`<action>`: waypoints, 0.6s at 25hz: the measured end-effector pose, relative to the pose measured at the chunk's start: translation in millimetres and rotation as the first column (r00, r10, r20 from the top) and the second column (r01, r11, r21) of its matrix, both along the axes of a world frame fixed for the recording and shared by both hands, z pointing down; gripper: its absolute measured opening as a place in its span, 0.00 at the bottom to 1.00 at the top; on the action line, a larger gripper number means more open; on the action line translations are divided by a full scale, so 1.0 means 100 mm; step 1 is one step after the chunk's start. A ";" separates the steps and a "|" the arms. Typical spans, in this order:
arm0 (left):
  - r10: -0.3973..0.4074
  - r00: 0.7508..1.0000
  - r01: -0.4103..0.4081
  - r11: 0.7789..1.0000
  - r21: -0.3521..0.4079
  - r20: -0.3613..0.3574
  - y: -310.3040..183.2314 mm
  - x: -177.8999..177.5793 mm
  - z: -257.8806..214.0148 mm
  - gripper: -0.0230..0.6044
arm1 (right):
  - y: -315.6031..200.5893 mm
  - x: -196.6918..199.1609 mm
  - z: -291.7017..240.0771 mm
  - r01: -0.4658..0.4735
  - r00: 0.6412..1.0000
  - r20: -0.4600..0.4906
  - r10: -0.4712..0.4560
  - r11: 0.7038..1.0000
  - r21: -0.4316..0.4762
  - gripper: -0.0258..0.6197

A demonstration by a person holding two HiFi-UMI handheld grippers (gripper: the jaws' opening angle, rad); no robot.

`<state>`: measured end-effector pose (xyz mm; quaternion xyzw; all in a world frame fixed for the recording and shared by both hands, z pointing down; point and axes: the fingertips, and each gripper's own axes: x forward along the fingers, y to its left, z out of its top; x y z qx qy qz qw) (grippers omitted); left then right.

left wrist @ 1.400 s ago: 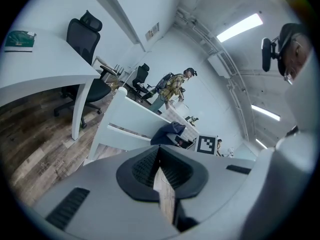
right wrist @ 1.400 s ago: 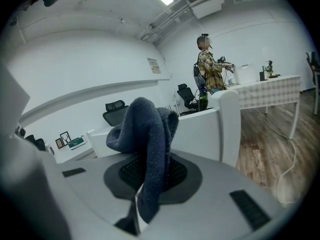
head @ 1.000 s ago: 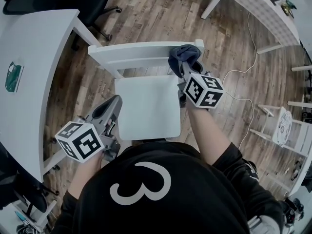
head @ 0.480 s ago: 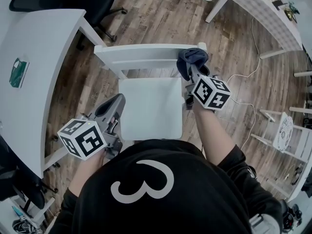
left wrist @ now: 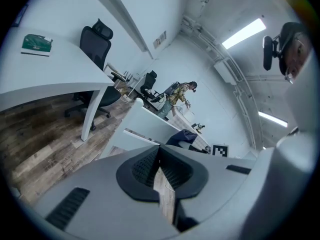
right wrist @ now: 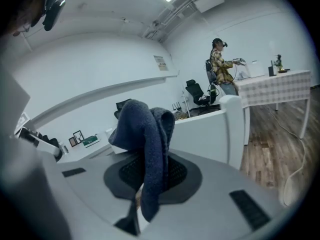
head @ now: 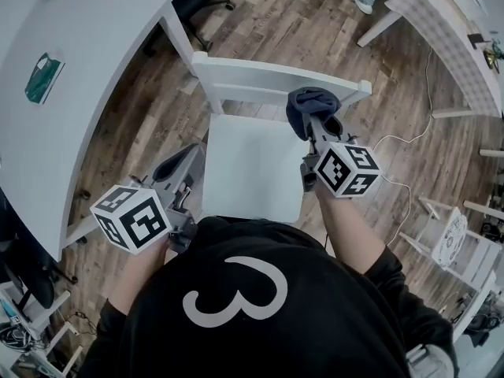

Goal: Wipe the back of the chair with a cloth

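The white chair (head: 252, 172) stands in front of me, its back rail (head: 268, 75) on the far side. My right gripper (head: 315, 120) is shut on a dark blue cloth (head: 309, 105), which bunches against the near face of the rail, close to its right post. In the right gripper view the cloth (right wrist: 145, 134) hangs out over the shut jaws of the right gripper (right wrist: 150, 171), with the chair back (right wrist: 210, 131) just behind it. My left gripper (head: 175, 165) is shut and holds nothing, low beside the seat's left edge. The left gripper view shows its left gripper (left wrist: 159, 166) jaws together, the chair back (left wrist: 150, 129) and the cloth (left wrist: 182, 138) beyond.
A white desk (head: 79, 109) with a green booklet (head: 43, 77) runs along the left, close to the chair. A white cable (head: 405, 152) trails over the wood floor at the right. A table (head: 449, 46) and a white rack (head: 461, 227) stand further right. A person (right wrist: 220, 64) stands far off.
The head view has swung left, so the chair now sits at an angle. The right gripper with the cloth has slipped slightly down and inward from the rail's right end. The left gripper has hardly moved.
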<state>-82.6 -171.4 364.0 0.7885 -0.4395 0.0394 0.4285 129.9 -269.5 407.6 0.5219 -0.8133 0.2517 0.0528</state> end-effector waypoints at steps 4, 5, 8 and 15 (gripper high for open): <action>-0.037 0.999 0.037 0.999 -0.018 -0.010 0.11 -0.25 0.08 0.06 | 0.03 -0.56 0.05 0.096 0.995 0.007 -0.096 0.995 -0.016 0.12; -0.045 0.999 0.045 0.999 -0.026 -0.012 0.13 -0.32 0.12 0.06 | 0.02 -0.70 0.08 0.117 0.993 0.005 -0.117 0.993 -0.020 0.12; -0.069 0.997 0.068 0.996 -0.057 -0.020 0.19 -0.54 0.24 0.06 | -0.02 -1.10 0.15 0.166 0.986 -0.007 -0.166 0.986 -0.030 0.12; -0.077 0.996 0.073 0.993 -0.090 -0.041 0.26 -0.92 0.39 0.06 | -0.13 -1.69 0.37 0.185 0.982 -0.039 -0.187 0.981 -0.060 0.12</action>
